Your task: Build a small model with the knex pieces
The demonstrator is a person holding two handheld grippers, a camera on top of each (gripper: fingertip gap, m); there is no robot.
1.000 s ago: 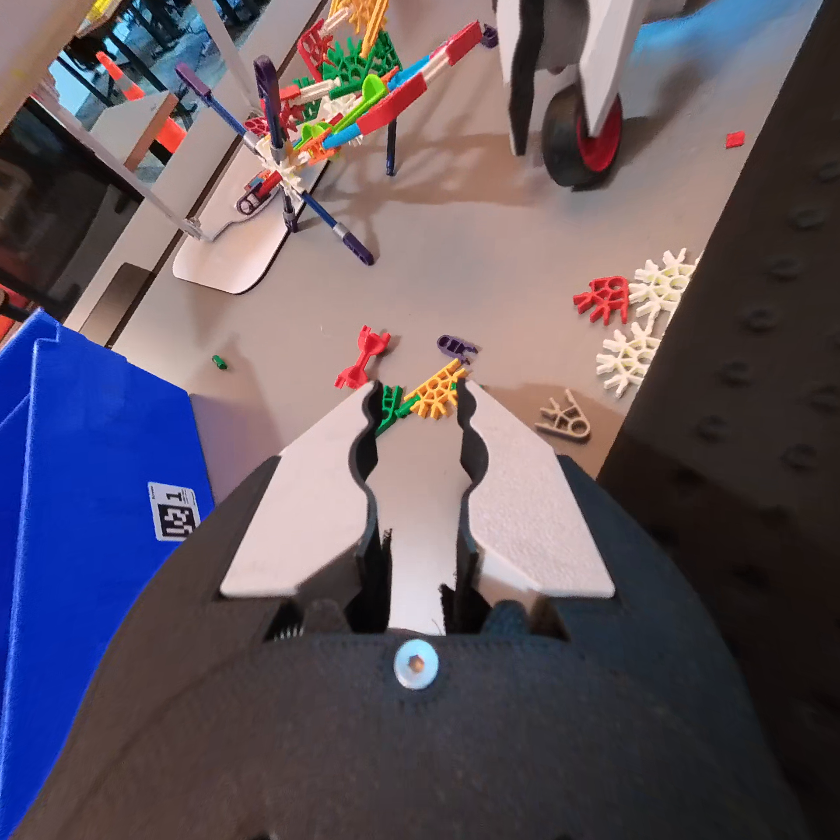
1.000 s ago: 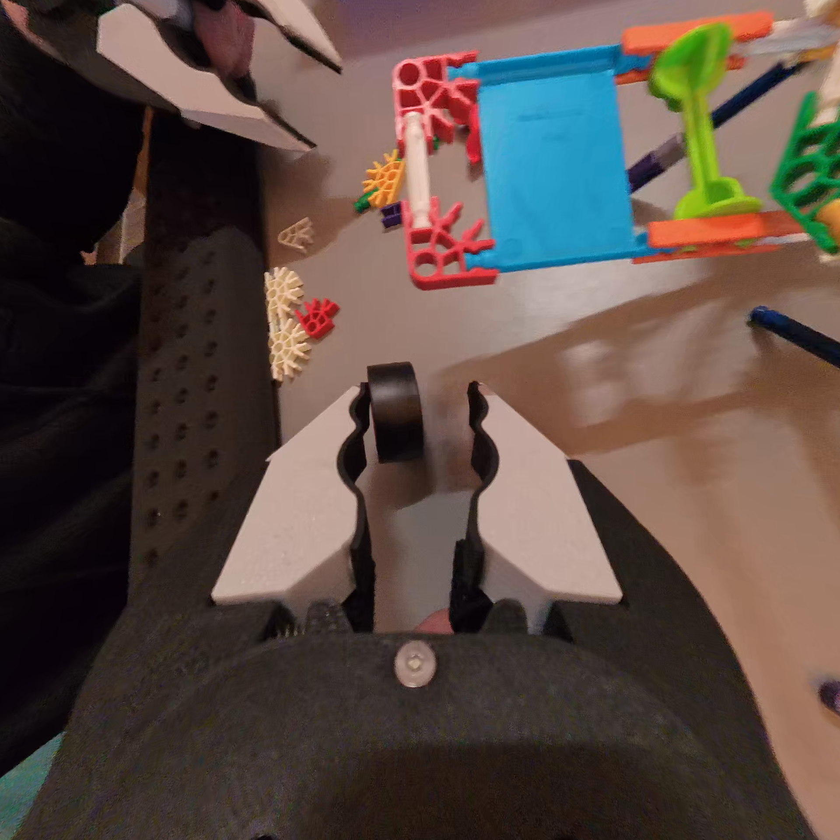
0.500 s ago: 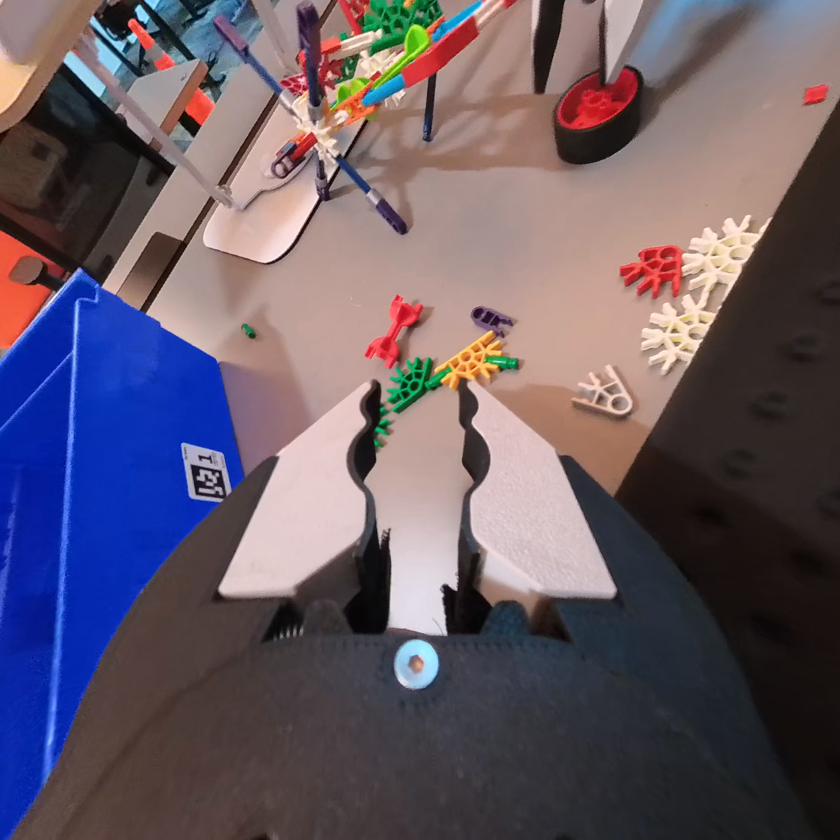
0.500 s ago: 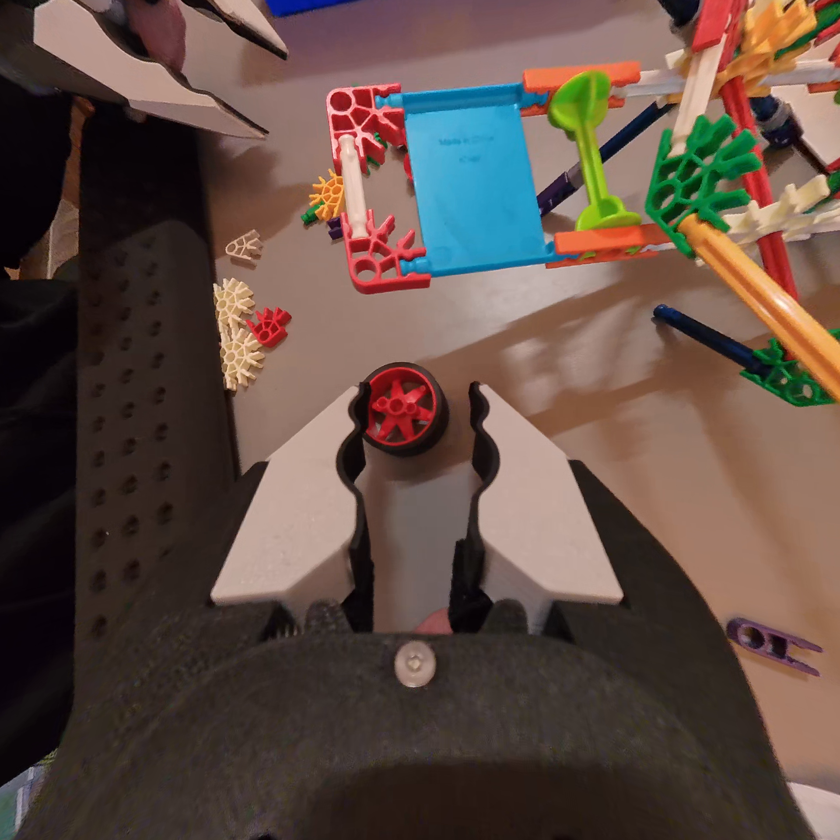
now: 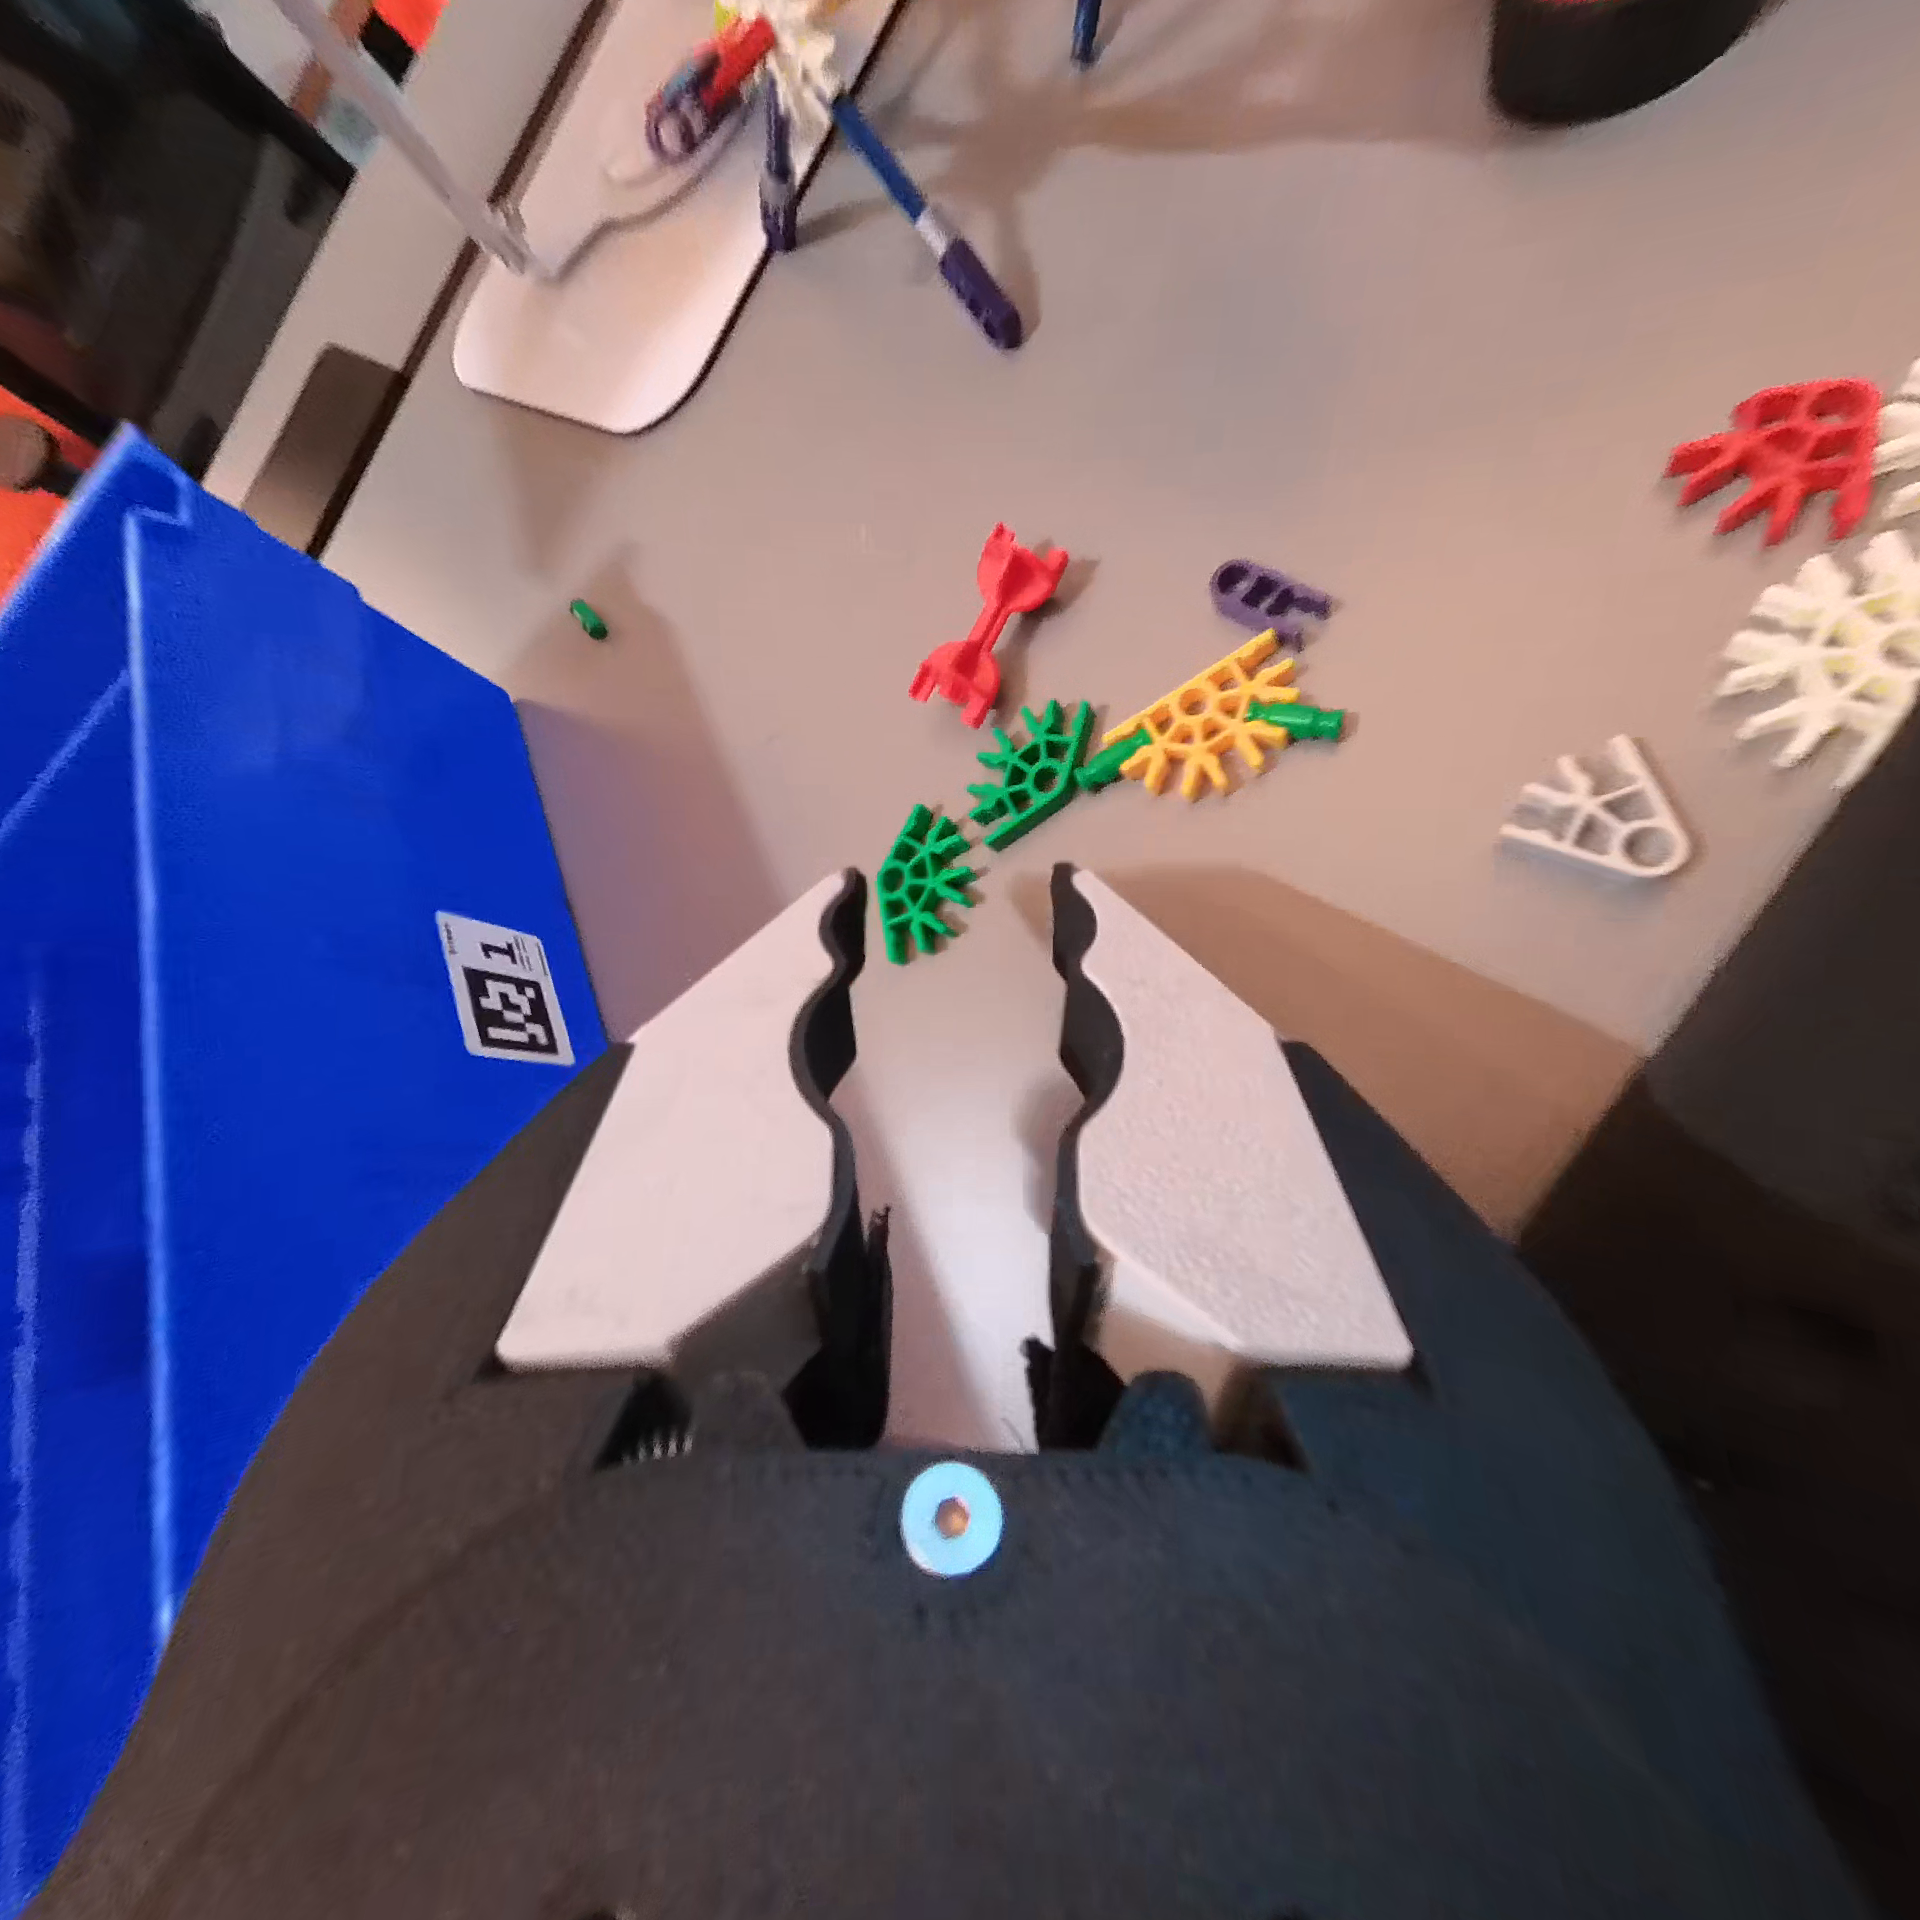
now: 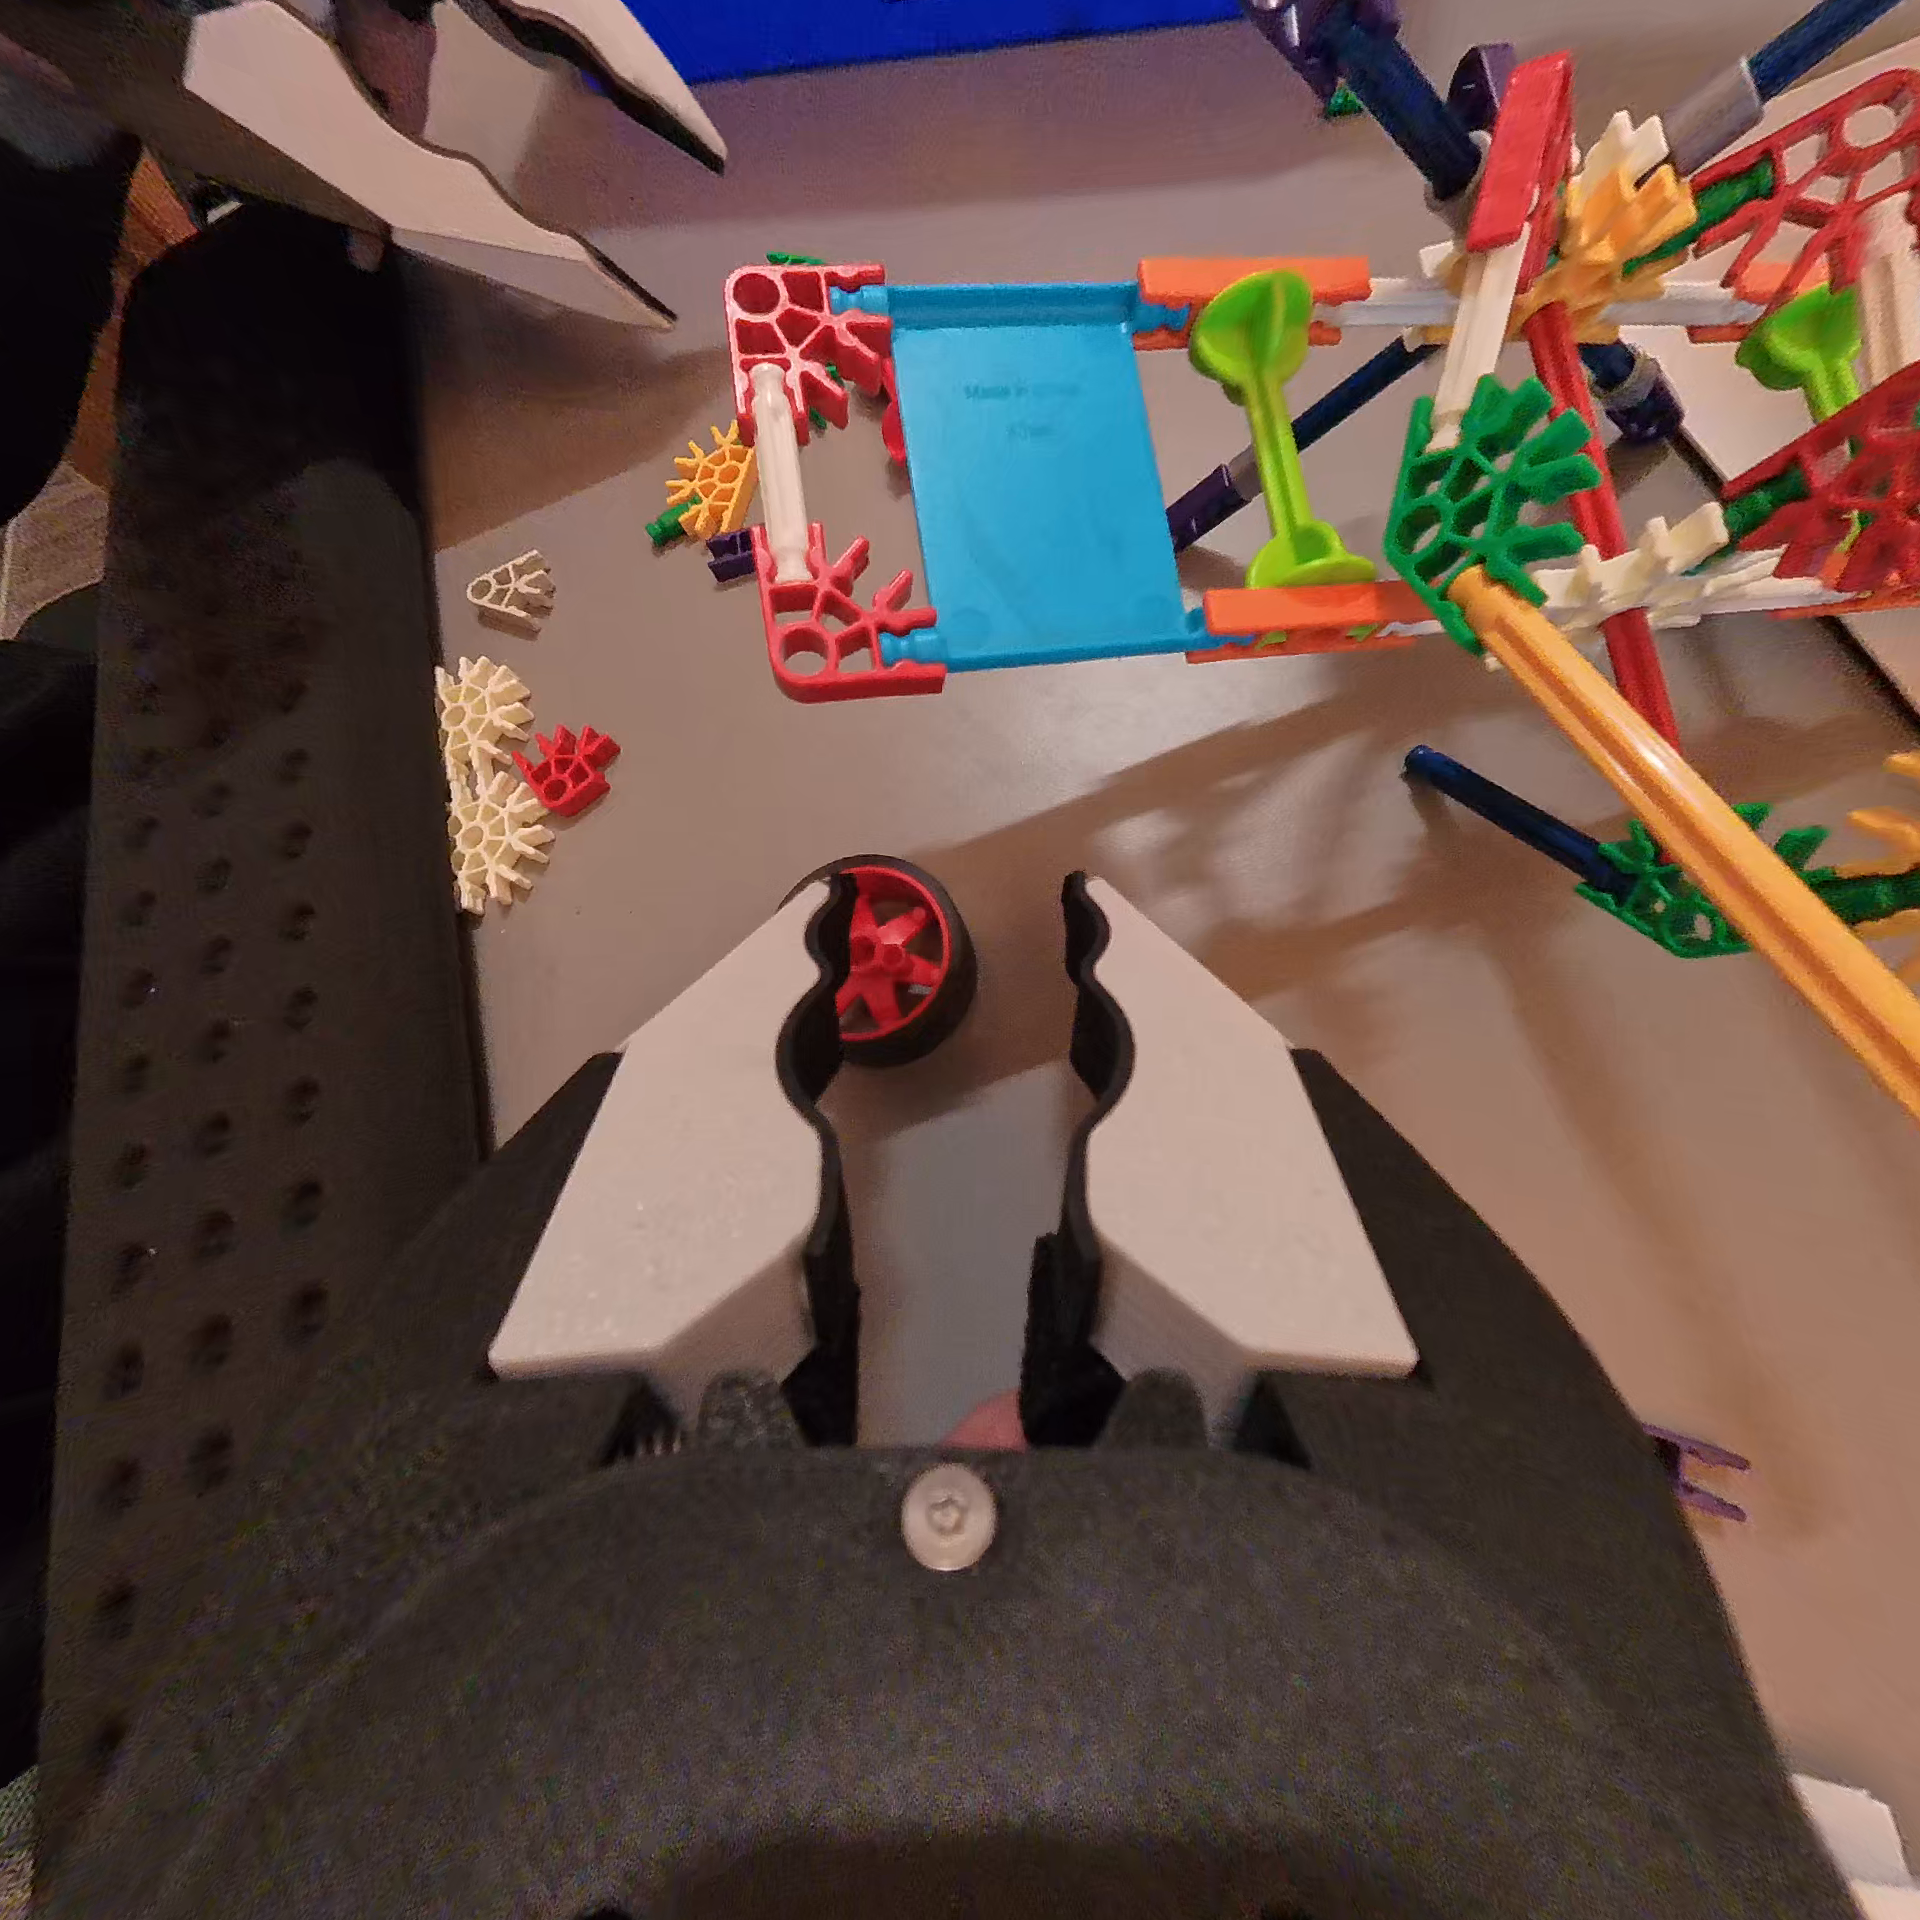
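My left tool [image 5: 956, 883] is parted, holding nothing, over the grey bench [image 5: 1299, 395]. A green fan connector [image 5: 920, 888] lies at centre frame just ahead of my left finger's tip. Above it sit a second green connector [image 5: 1029, 774], a yellow connector [image 5: 1205, 717] and a red piece [image 5: 987, 623]. A blue bin [image 5: 239, 935] fills the left side.

My right tool [image 6: 951, 894] is also parted, gripping nothing. A black wheel with red hub [image 6: 894, 961] lies flat at centre frame against my left finger's inner edge, possibly touching. A blue panel [image 6: 1029, 473] on the toy frame sits at upper centre. White connectors [image 6: 483, 784] lie at mid left.
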